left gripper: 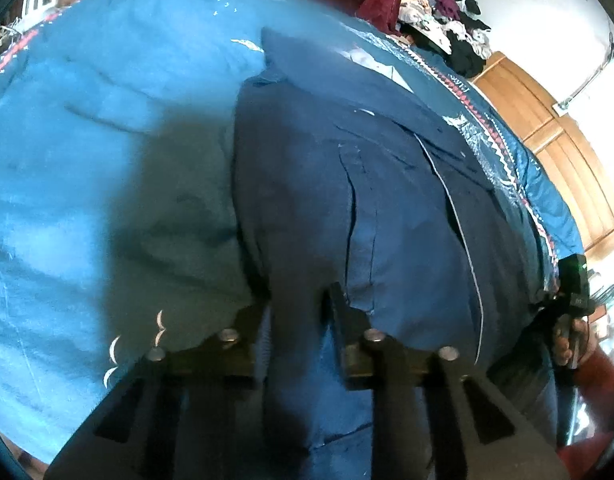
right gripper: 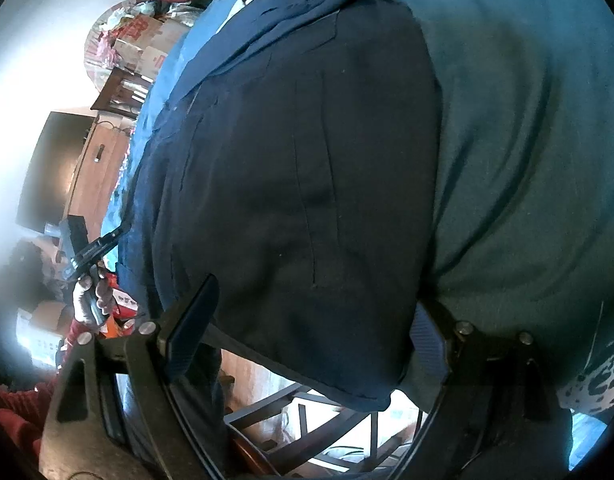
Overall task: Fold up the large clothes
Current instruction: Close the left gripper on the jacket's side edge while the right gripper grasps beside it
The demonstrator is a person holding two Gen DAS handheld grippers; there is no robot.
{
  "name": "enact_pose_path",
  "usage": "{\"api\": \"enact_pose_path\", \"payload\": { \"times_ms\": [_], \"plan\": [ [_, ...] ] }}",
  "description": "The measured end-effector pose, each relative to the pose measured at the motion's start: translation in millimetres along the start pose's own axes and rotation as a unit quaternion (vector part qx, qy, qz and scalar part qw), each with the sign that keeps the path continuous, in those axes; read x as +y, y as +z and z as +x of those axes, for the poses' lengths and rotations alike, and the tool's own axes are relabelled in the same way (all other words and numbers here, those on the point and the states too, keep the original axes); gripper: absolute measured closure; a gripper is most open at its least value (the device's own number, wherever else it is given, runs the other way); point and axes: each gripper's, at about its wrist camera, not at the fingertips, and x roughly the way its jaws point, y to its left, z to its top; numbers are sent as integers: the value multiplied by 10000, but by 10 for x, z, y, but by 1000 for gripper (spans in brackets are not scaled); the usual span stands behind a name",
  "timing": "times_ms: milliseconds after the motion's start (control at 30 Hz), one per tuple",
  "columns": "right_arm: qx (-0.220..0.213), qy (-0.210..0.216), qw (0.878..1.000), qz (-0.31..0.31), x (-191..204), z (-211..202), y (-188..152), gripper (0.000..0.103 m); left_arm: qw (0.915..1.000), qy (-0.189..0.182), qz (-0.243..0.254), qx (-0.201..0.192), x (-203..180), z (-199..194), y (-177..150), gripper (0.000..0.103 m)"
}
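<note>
A large dark navy garment lies spread on a blue patterned cover. My left gripper sits at its near edge, the fingers close together with a fold of navy cloth pinched between them. The right wrist view shows the same garment, its hem hanging over the edge of the cover. My right gripper is open wide, one finger on each side of the hem, not clamping it. Each gripper also shows in the other view, held by a hand: right gripper, left gripper.
A heap of mixed clothes lies at the far end of the cover. Wooden cabinet doors stand to the right. Cardboard boxes and a dark screen are on the other side. A chair frame stands below the hanging hem.
</note>
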Motion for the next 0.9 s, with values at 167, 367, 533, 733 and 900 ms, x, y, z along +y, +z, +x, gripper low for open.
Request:
{"api": "enact_pose_path", "payload": {
  "times_ms": [167,367,533,733,900],
  "plan": [
    [-10,12,10000,-14,3,6,-12,15,9997,-189,-142,-94,45,-70,-22,87],
    [96,102,9999,-31,24,10,-53,14,9982,-487,-308,136,139,39,-110,82],
    [69,114,9999,23,27,70,-61,9,9977,-565,-317,197,68,163,-40,80],
    [-18,210,9997,82,1,35,-125,11,9964,-539,-647,6,129,167,-12,90],
    [-36,225,9997,119,-18,16,-128,13,9915,-610,-1105,-309,354,7,-113,97]
  ]
}}
